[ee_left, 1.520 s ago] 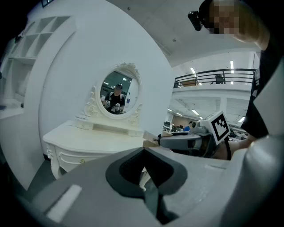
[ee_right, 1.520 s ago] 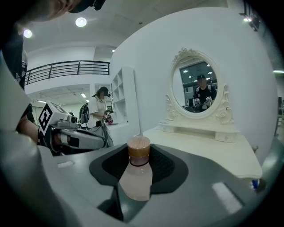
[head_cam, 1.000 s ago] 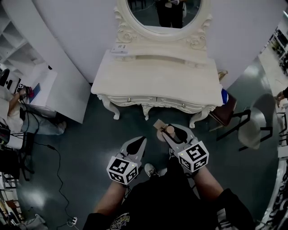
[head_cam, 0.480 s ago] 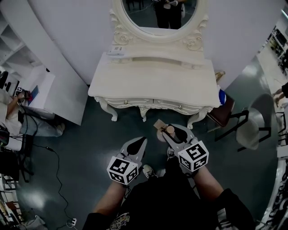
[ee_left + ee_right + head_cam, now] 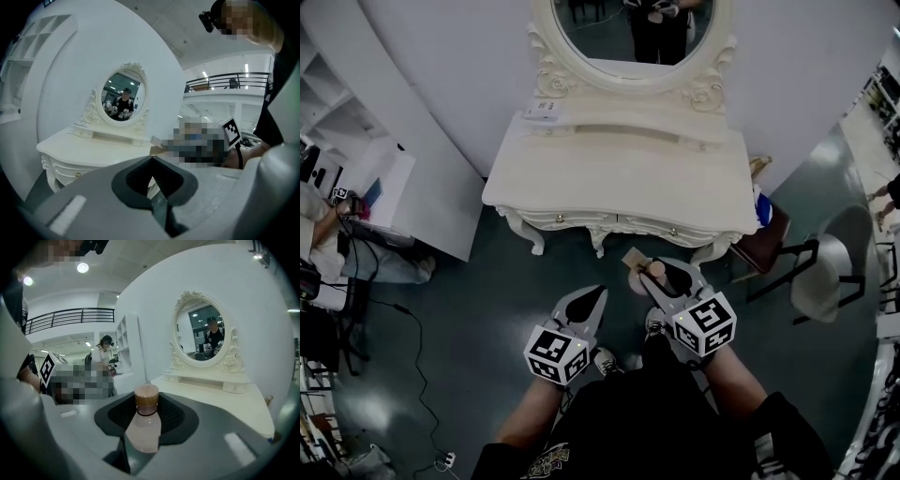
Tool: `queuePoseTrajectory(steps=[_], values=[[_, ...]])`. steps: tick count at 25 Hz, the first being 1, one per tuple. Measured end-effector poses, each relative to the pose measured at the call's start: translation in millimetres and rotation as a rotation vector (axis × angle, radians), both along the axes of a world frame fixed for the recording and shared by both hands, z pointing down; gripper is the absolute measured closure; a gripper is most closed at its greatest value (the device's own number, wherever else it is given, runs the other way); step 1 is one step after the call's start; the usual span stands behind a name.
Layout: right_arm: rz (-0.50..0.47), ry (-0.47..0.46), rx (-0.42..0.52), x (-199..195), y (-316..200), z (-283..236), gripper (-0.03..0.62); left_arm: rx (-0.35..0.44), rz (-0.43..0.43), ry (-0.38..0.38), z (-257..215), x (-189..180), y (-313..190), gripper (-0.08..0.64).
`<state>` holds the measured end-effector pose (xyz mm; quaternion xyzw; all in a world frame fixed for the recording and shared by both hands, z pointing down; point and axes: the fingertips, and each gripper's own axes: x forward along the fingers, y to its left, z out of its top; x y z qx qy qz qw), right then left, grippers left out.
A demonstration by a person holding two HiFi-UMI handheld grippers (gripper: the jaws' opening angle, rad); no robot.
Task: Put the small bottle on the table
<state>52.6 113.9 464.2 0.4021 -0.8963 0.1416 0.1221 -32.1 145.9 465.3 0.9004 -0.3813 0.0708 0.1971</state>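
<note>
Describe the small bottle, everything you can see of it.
The small bottle has a pale pink, translucent-looking body, a narrow neck with a dark ring and a round tan cap that looks wooden. It sits clamped between the dark padded jaws of the right tool, cap toward the jaw tips. It is held in the air short of the white dressing table.

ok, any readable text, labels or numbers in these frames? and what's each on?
None legible.
Print on the small card on the dressing table: too small to read.
The small bottle: no label shows.
The marker cubes: square patterns only, no letters.
</note>
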Motion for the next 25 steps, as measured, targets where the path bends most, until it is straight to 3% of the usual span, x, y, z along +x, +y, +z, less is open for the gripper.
queuePoseTrajectory(steps=[25], values=[[-0.085, -0.01, -0.014, 47.9, -78.0, 7.5, 0.424, -0.015, -0.095, -0.003, 3.2, 51.9, -64.3, 0.56]])
